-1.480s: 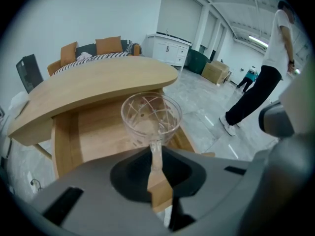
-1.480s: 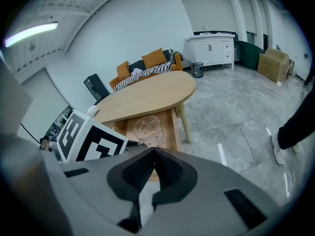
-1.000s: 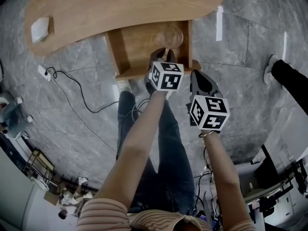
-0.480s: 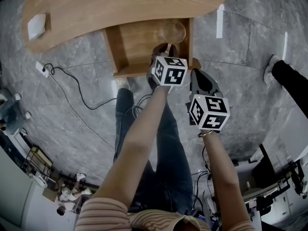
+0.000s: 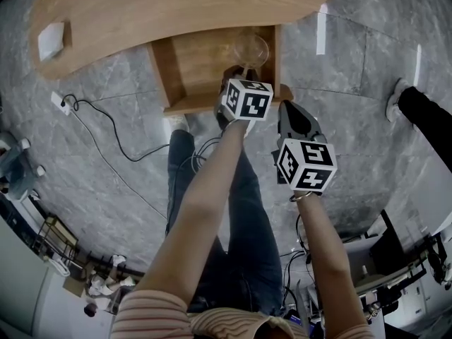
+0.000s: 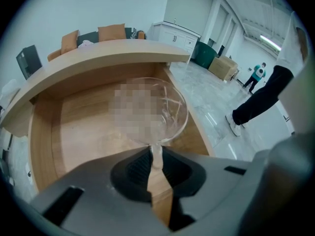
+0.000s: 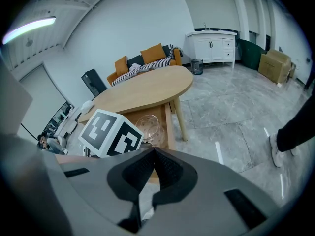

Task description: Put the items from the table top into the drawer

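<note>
A clear glass bowl [image 5: 252, 48] hangs over the open wooden drawer [image 5: 194, 69] under the tabletop [image 5: 176, 6]. My left gripper [image 5: 240, 74] is shut on the bowl's near rim; in the left gripper view the rim [image 6: 156, 154] is pinched between the dark pads, with the bowl [image 6: 176, 116] tilted above the drawer floor [image 6: 83, 132]. My right gripper [image 5: 289, 111] hovers beside the drawer's front right corner, shut [image 7: 153, 151] with nothing in it. A small white item [image 5: 54, 39] lies on the tabletop at far left.
A power strip [image 5: 60, 103] and black cable [image 5: 120, 143] lie on the grey floor left of the drawer. Someone's dark trouser leg and shoe [image 5: 413, 108] stand at the right. My own legs are below the drawer.
My left gripper has sunk a little toward the drawer with the bowl still in its grip. The right gripper has stayed put.
</note>
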Motion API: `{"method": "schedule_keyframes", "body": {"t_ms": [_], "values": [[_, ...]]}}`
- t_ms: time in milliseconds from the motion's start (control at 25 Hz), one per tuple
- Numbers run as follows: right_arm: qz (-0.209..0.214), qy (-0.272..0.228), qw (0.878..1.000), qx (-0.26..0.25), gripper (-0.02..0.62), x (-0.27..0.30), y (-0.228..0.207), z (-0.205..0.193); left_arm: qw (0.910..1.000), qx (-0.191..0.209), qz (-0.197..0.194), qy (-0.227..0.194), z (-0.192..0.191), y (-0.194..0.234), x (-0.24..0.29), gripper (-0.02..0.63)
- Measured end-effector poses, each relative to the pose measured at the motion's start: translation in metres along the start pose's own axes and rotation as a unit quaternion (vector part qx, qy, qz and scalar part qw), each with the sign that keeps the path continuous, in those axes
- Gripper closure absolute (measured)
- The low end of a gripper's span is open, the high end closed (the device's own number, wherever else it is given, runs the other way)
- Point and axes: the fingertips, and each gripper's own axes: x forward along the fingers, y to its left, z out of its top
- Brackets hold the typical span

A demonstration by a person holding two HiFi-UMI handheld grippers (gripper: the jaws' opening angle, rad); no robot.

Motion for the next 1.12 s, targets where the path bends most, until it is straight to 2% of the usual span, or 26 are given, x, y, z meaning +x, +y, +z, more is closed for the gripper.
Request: {"method": "schedule_keyframes", "body": {"t_ms": [680,1120], "values": [[-0.002,0.017,1.0,-0.001,0.588,0.003,-0.007,-0.015,0.9998,-0.004,-0.008,0.018,-0.006,-0.004,0.012,0.558],[-0.006,0.023,1.0,-0.011,0.588,0.008,-0.004,-0.016,0.9992,-0.028,-0.023,0.019,-0.005,-0.003,0.018,0.557]]}}
